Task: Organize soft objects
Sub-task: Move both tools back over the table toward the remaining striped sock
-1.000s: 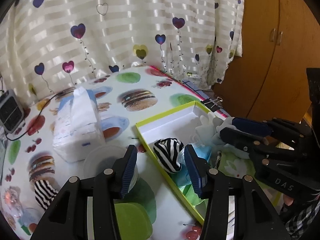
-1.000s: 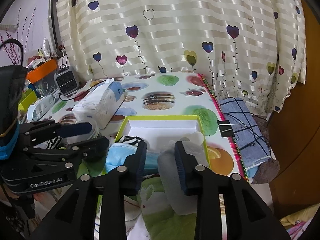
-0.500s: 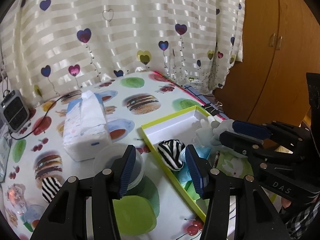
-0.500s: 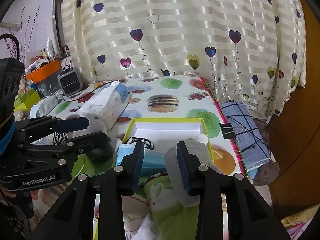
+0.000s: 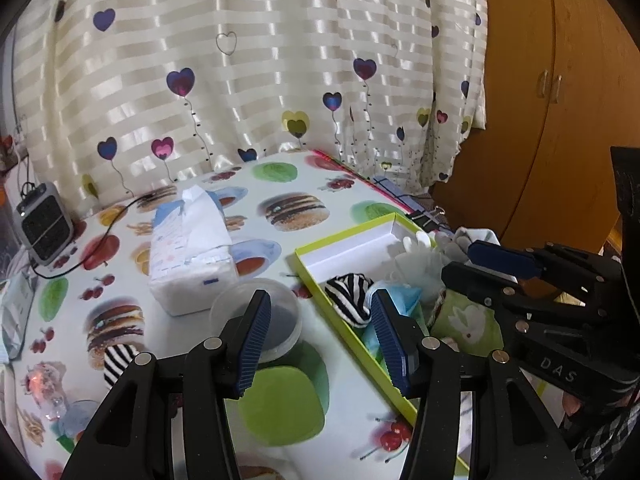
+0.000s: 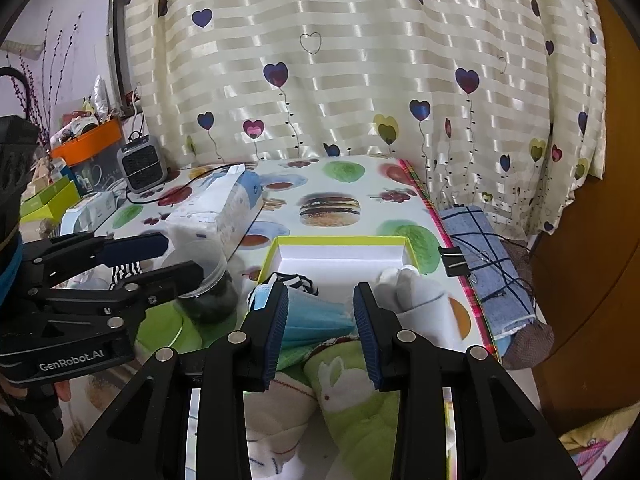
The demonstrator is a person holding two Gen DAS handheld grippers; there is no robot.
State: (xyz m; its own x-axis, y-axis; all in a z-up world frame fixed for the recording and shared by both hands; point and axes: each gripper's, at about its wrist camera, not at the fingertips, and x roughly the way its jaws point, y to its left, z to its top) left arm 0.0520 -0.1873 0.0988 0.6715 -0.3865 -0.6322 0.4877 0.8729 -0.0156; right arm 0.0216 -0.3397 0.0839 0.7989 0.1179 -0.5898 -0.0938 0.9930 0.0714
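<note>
Two tools are above the counter point(image 5: 280, 360), and both have their jaws apart with nothing held between them. The left tool point(image 5: 320, 332) hangs over the near long edge of the box point(image 5: 344, 236), which has a green rim and a white floor. Just ahead of its right finger a striped sock point(image 5: 348, 296) lies inside the box, touching a blue face mask point(image 5: 396, 296). Ahead of its left finger stands a clear round container point(image 5: 256, 320), and beyond that a pack of tissues point(image 5: 192, 248). A second striped sock point(image 5: 118, 360) lies on the counter to the left of this tool. The right tool point(image 6: 320, 316) is over the near end of the box, with the face mask directly ahead between its fingers. A white glove point(image 6: 412, 288) lies just beyond its right finger, and a green rabbit cloth point(image 6: 352, 392) is under the tool.
</note>
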